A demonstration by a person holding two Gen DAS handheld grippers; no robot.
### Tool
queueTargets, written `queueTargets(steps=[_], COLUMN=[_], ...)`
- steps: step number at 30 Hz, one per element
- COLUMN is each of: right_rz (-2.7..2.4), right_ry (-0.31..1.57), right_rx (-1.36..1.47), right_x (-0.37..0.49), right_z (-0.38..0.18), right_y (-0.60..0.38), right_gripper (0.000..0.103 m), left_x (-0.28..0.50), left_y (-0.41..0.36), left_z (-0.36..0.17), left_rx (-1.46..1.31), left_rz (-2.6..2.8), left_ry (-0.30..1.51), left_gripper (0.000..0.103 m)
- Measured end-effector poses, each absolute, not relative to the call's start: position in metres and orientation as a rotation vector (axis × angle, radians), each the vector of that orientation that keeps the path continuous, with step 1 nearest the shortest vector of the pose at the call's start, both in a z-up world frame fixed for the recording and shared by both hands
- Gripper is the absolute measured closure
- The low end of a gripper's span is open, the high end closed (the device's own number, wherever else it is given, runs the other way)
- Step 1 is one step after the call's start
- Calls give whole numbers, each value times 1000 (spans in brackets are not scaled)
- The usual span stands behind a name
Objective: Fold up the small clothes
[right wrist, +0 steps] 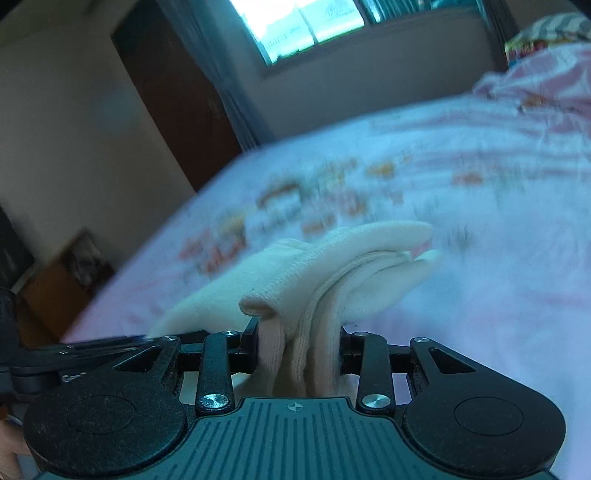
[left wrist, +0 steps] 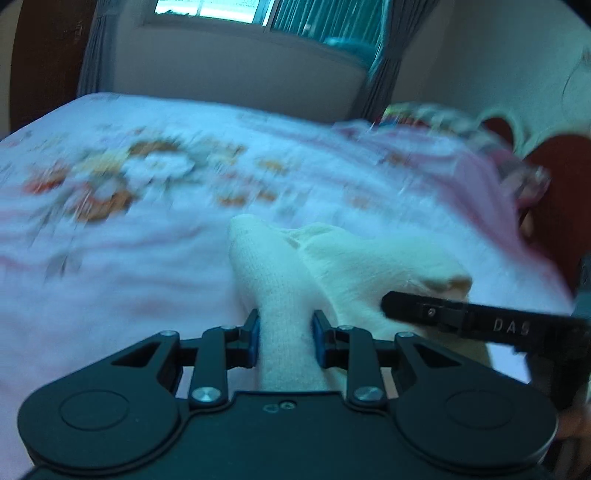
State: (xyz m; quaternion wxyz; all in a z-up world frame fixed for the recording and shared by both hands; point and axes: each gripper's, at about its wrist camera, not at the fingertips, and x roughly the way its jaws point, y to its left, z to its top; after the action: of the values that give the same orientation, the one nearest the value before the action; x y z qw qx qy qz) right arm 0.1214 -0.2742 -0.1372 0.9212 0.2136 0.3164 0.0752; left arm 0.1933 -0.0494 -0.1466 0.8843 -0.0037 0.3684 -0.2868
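A pair of cream socks (left wrist: 332,266) is held above the bed between both grippers. My left gripper (left wrist: 285,332) is shut on one end of the socks, the knit fabric pinched between its blue pads. The right gripper's finger (left wrist: 461,317) reaches in from the right and touches the other end. In the right wrist view my right gripper (right wrist: 297,345) is shut on the bunched cuffs of the socks (right wrist: 332,266), which stretch away from it. The left gripper's finger (right wrist: 92,349) shows at the lower left.
The bed (left wrist: 147,229) has a pale pink floral sheet. A rumpled pink quilt and patterned pillow (left wrist: 461,147) lie at its right end. A window (left wrist: 229,11) with curtains is behind. A dark wooden door (right wrist: 177,92) and a low cabinet (right wrist: 62,280) stand beyond the bed.
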Motion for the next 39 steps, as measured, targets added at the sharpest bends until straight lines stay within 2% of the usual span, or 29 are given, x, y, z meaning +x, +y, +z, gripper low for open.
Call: queueTargets(steps=[1,3,4,5,7,9,13,16,20,25,29,32,39], right_rz=[140,73,54,28,-2,-50,-45,-7,-46,-64,-87,-112,-94], right_ry=[695,801,797,784,766,726,632,676,869,795,791,905,815], right_rx=[431,410,437,459,447,385,234,178,186,201,181,207,251], right_x=[122,122,116,110,99,87,59,50,61,49,42,47,31], right_z=[-153,-184,-191,-191,-180,-160,-128,-142,-191,-164,-161,-186,-149], right_y=[-270,-269,-273,-278,-282,-278,-243,-217,-219,-218,-215,-216,-217], right_gripper=[64,54,44,40,40,40,40,40,40,40,40,39,39], left_x=[193,189,185,183,172,162,155,156,159,148,135,129,115], left_y=[-50,-48,-46,-44,-38,-35,-42,-43,-39,-39,-42,-44,-44], left_z=[-164,-186,-187,-183,-167,-152,-164,-190,-188,-180,-178,-183,-168], left_rx=[12,36,37,33,37,58,95,92,75,118,140,156,158], left_rz=[-562,-527,-508,-496,-475,-489,-491,-460,-442,-420,-397,-371,-362], left_ry=[820,875,869,871,831,773,833,908,924,916,900,911,906], left_gripper=[75,66,64,64,67,65,63,59,56,48,32,32,29])
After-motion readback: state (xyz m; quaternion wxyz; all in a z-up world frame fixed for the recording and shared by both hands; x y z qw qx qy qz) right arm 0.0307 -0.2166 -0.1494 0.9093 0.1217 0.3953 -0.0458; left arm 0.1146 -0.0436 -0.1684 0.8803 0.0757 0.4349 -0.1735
